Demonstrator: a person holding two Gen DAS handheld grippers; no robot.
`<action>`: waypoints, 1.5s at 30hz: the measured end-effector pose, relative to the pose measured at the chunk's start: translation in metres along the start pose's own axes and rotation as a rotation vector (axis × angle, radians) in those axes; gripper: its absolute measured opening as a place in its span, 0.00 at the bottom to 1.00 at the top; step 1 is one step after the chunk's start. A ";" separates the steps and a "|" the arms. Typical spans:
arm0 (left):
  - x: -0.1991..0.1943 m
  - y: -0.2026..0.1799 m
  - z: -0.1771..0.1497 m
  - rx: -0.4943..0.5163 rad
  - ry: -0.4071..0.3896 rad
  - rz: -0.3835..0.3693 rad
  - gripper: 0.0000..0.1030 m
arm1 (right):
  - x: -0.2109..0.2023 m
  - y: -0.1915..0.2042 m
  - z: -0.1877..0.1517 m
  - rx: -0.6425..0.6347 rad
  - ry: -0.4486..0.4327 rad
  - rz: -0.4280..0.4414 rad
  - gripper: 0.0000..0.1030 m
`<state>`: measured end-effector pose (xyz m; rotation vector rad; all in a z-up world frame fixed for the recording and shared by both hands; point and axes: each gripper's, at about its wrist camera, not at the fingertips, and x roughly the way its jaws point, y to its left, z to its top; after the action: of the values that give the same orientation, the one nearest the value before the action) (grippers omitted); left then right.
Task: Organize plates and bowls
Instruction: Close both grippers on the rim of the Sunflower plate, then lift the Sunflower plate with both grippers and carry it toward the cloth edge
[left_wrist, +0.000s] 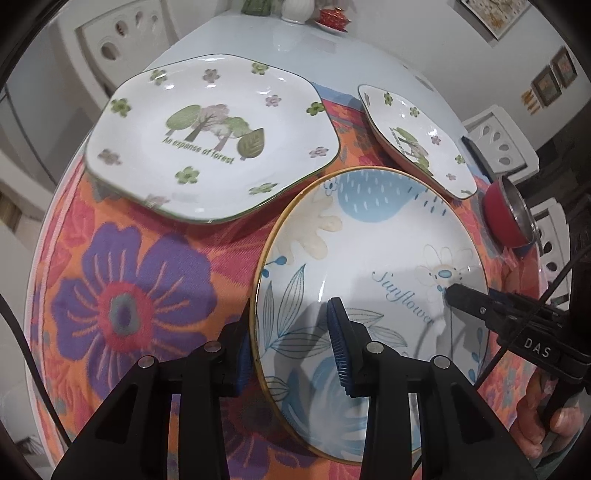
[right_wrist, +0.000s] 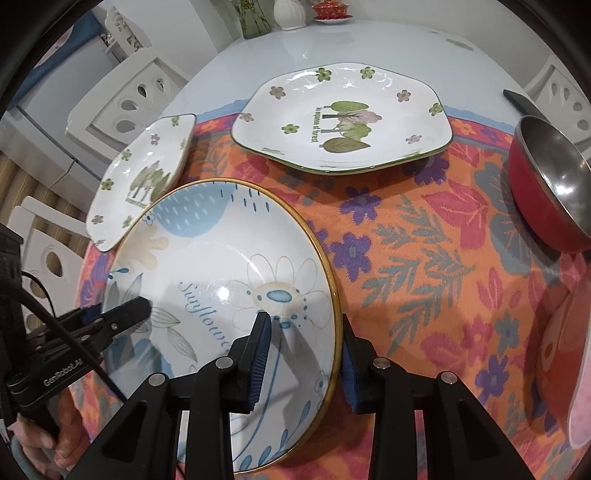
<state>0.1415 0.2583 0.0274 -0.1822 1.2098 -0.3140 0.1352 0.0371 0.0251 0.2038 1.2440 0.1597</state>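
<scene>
We are finding the task barely begun: the left gripper (left_wrist: 291, 347) and right gripper (right_wrist: 306, 354) are each pinching opposite rims of the sunflower plate (right_wrist: 221, 280) (overlapping one forest plate (right_wrist: 144, 177)), the other forest plate (right_wrist: 343, 122) lying apart, nothing stacked.

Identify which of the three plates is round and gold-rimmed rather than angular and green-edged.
The Sunflower plate, held at opposite rims by both grippers. The two forest plates are angular with green edges.
</scene>
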 end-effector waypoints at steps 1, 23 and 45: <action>-0.003 0.001 -0.002 -0.011 -0.004 -0.007 0.32 | -0.003 0.002 -0.001 -0.001 -0.003 0.001 0.33; -0.095 0.039 -0.094 -0.075 -0.031 0.114 0.32 | -0.035 0.078 -0.100 -0.037 0.092 0.055 0.33; -0.100 0.053 -0.137 -0.093 -0.011 0.140 0.32 | -0.053 0.088 -0.134 -0.104 0.072 -0.053 0.32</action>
<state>-0.0116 0.3450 0.0524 -0.1788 1.2201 -0.1345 -0.0092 0.1192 0.0539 0.0758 1.3077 0.1868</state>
